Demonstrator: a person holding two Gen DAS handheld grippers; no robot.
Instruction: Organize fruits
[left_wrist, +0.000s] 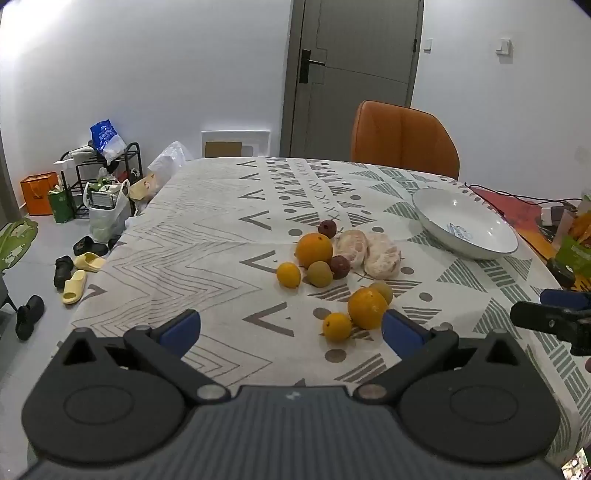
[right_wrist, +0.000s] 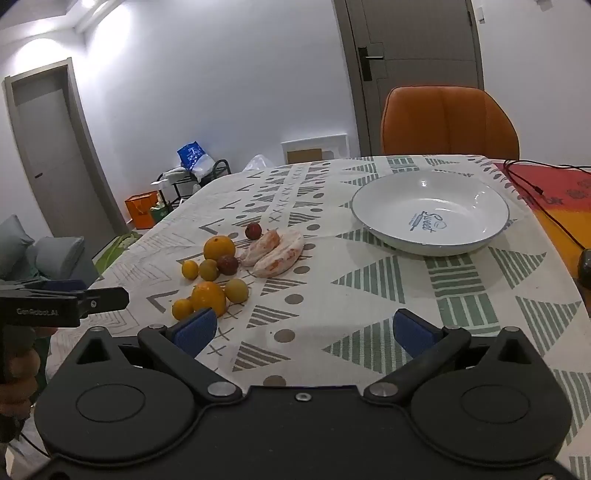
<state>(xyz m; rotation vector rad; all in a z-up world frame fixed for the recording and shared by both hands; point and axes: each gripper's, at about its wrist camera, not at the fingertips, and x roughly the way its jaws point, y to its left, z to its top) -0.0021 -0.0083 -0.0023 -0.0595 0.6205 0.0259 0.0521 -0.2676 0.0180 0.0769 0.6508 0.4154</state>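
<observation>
A desk (left_wrist: 207, 229) under a white cloth printed with grey and green chevrons, triangles and dots is filling both views, standing in a pale-walled room with a grey door (left_wrist: 354, 74) behind it and an orange chair (left_wrist: 402, 138) pushed up to its far edge. The fruits (left_wrist: 332, 266) are lying loose near the middle of the cloth: two oranges, small yellow and greenish round ones, two dark red ones and two peeled citrus pieces (left_wrist: 369, 253), several touching. A white plate (right_wrist: 430, 212) is sitting empty to the right of them, well apart from the pile.

The left wrist view is showing the floor to the left, with a black rack (left_wrist: 107, 166), bags and scattered slippers (left_wrist: 79, 275), and the right tool's tip is poking in at its right edge. The right wrist view is showing a second grey door (right_wrist: 51, 147), the blue "Sweet" lettering inside the plate, a red mat with a black cable (right_wrist: 539, 195) beyond the plate, and a hand (right_wrist: 18, 373) gripping the left tool's handle.

The left tool (left_wrist: 291, 330) is hovering wide open and holding nothing, its right pad just beside the nearest orange (left_wrist: 367, 308). The right tool (right_wrist: 304, 330) is also spread wide and empty over bare cloth. Bare cloth is lying between plate and fruits, and the desk's left edge is dropping to the floor.
</observation>
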